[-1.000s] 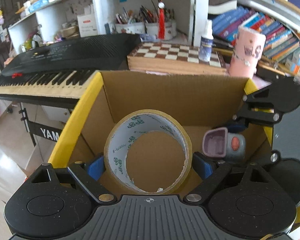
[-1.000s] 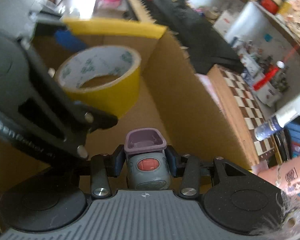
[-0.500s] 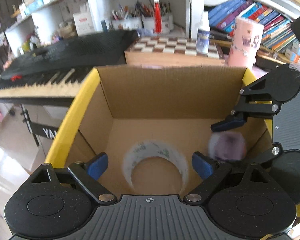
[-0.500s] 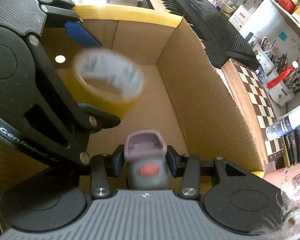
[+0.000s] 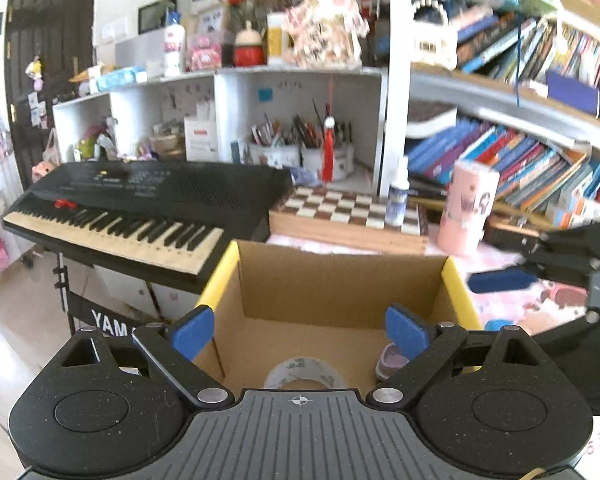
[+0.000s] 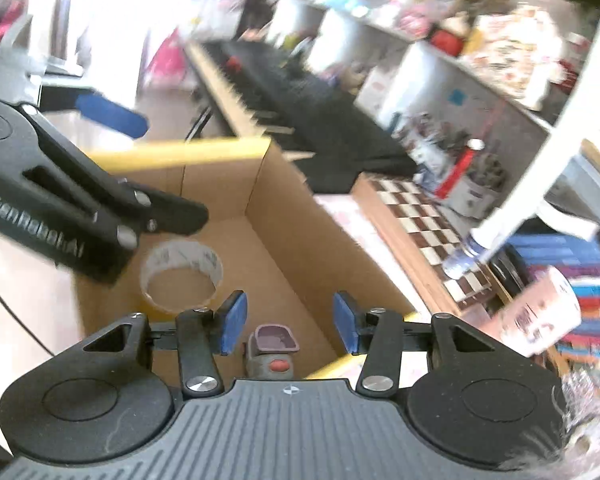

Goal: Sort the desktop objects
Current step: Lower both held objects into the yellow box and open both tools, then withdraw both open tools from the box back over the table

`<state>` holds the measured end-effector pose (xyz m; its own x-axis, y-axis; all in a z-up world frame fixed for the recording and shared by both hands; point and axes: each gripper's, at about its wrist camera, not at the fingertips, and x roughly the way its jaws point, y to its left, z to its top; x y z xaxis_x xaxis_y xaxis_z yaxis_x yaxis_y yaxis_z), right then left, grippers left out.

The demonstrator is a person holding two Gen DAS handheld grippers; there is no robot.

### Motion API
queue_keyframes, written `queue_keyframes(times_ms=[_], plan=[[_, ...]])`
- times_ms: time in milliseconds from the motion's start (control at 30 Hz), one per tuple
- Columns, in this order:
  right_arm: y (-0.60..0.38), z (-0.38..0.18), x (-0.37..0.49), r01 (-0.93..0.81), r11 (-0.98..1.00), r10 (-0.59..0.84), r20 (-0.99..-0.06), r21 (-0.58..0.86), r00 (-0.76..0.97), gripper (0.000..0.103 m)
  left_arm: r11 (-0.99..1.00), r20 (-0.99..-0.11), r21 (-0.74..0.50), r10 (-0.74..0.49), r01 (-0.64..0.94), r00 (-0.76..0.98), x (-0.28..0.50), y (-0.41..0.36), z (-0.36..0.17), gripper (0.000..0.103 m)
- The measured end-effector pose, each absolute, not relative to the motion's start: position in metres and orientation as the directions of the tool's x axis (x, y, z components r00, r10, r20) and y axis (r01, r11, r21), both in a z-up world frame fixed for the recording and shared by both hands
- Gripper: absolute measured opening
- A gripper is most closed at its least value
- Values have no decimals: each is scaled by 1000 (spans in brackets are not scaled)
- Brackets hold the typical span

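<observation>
while both grippers hang above the open brown cardboard box with yellow-taped rim (image 5: 454,280), each stands empty; left gripper (image 5: 298,330) has its blue pads spread wide, nothing between them; right gripper (image 6: 286,322) jaws are opening, pads clear of everything — the small grey gadget with red button and mauve cap (image 6: 272,350) sits below them on the box floor, not gripped; clear roll of packing tape with printed white core (image 6: 182,276) lies flat on the box floor beside it, apart from the gadget.

risks, as judged: the two grippers crowd one box mouth, so they could knock together; a low finger could catch the rim and shift the light box.

surroundings: box on a pink patterned desk cover (image 5: 512,300); wooden chessboard (image 5: 352,212), white spray bottle (image 5: 396,194), pink cylindrical tin (image 5: 470,208) behind; black keyboard (image 5: 140,204) on a stand to the left; cluttered white shelves, books; frames blurred.
</observation>
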<state>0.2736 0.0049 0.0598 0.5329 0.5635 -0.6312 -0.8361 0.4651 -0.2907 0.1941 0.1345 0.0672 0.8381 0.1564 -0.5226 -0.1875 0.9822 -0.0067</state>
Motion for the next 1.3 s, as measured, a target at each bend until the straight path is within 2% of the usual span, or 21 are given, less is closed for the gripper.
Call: queue_keyframes(times_ms=[200,400,500,667,1033,1133,1300], plan=[[-36,76,244,-739,651,564,-539,-176,626,44,978,-476,-20,172,-206,863,159,139,79,95],[-79,78,211,-554,831,466,-482,-49,742,44,973,-469,-24,191,-228,862,129,141,76,96],[-97,68,192,-455,890,400,-492,8,773,40,972,-476,-39,188,-234,859,110,142,71,96],[-103,49,150,-375,927,329,-515,15,792,40,973,-488,-13,197,-232,851,77,131,60,96],[-98,25,63,-338,941,296,-568,34,768,40,978,-534,5,178,-208,826,15,101,36,96],[-101,18,48,-306,950,280,-593,58,755,45,974,-552,18,199,-227,810,5,93,29,96],[-107,8,27,-289,956,256,-619,50,742,46,981,-586,17,168,-195,793,-5,80,21,96]])
